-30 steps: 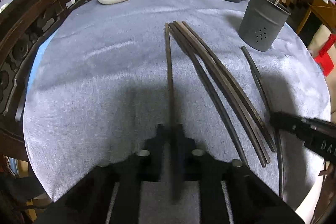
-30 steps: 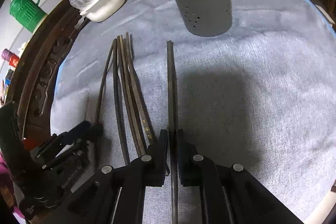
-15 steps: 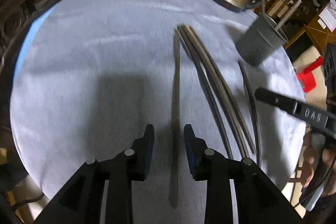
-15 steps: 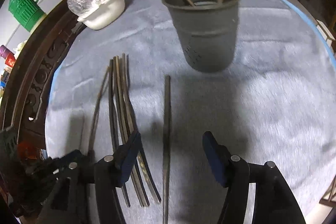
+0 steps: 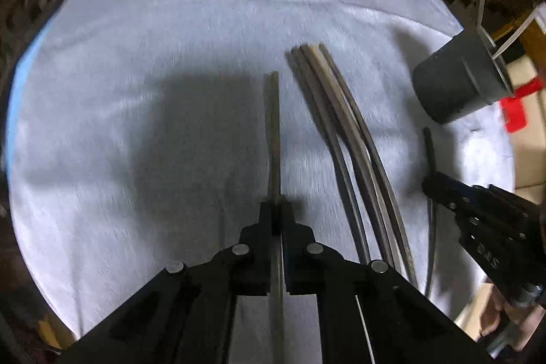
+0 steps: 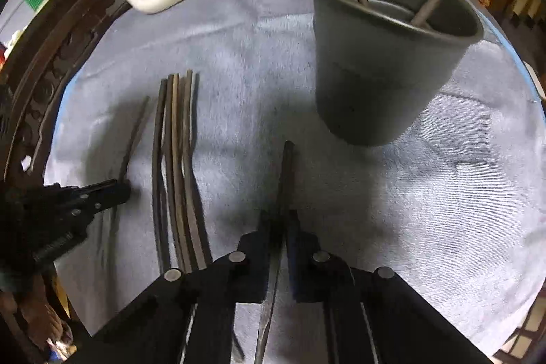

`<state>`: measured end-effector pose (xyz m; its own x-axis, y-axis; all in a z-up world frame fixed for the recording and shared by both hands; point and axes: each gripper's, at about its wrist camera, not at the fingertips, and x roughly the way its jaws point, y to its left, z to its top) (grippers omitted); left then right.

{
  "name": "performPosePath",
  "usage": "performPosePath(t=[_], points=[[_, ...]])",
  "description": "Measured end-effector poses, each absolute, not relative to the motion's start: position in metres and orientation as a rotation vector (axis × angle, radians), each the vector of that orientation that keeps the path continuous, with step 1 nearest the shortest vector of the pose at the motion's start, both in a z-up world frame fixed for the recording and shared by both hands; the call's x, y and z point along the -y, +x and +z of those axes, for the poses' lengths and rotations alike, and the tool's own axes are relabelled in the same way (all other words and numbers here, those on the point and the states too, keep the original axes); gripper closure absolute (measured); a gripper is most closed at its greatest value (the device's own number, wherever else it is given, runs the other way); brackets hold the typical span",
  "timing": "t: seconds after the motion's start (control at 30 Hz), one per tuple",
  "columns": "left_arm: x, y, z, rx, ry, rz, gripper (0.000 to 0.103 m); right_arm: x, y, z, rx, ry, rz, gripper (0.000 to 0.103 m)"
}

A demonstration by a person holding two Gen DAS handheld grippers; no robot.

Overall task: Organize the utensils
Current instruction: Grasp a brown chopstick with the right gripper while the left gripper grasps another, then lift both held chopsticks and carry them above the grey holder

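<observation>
Both claws, parted half a second ago, now pinch chopsticks: left claw (image 5: 277,220) on one chopstick (image 5: 274,132), right claw (image 6: 279,227) on another chopstick (image 6: 286,173) near the holder (image 6: 385,70).

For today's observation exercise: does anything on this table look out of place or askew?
Nothing is spilled or broken. The loose chopsticks lie unevenly on the cloth instead of standing in the grey holder, and each tool, left and right, grips one.

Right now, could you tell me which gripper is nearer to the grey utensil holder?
Right. The right gripper, shut on a chopstick, sits just before the utensil holder; the left gripper is beyond the chopstick bundle.
</observation>
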<state>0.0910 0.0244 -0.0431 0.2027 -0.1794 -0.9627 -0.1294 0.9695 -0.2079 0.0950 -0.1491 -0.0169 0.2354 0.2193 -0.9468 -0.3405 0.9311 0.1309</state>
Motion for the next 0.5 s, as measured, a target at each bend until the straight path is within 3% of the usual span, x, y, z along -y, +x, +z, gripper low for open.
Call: performPosePath(t=[0.2,0.33,0.43,0.5], points=[[-0.038,0.068,-0.042,-1.409,-0.365,-0.045,0.095,0.156,0.097,-0.018,-1.316,-0.108,0.403,0.092],[-0.037,0.084,-0.038,-1.425,-0.345,-0.044,0.070,0.152,0.109,-0.020,-1.339,-0.105,0.395,0.091],[-0.029,0.095,-0.035,-1.425,-0.268,-0.024,0.074,0.150,0.112,-0.020,-1.349,-0.117,0.397,0.091],[-0.026,0.095,-0.037,-1.437,-0.223,-0.020,0.098,0.148,0.112,-0.020,-1.355,-0.129,0.404,0.092]])
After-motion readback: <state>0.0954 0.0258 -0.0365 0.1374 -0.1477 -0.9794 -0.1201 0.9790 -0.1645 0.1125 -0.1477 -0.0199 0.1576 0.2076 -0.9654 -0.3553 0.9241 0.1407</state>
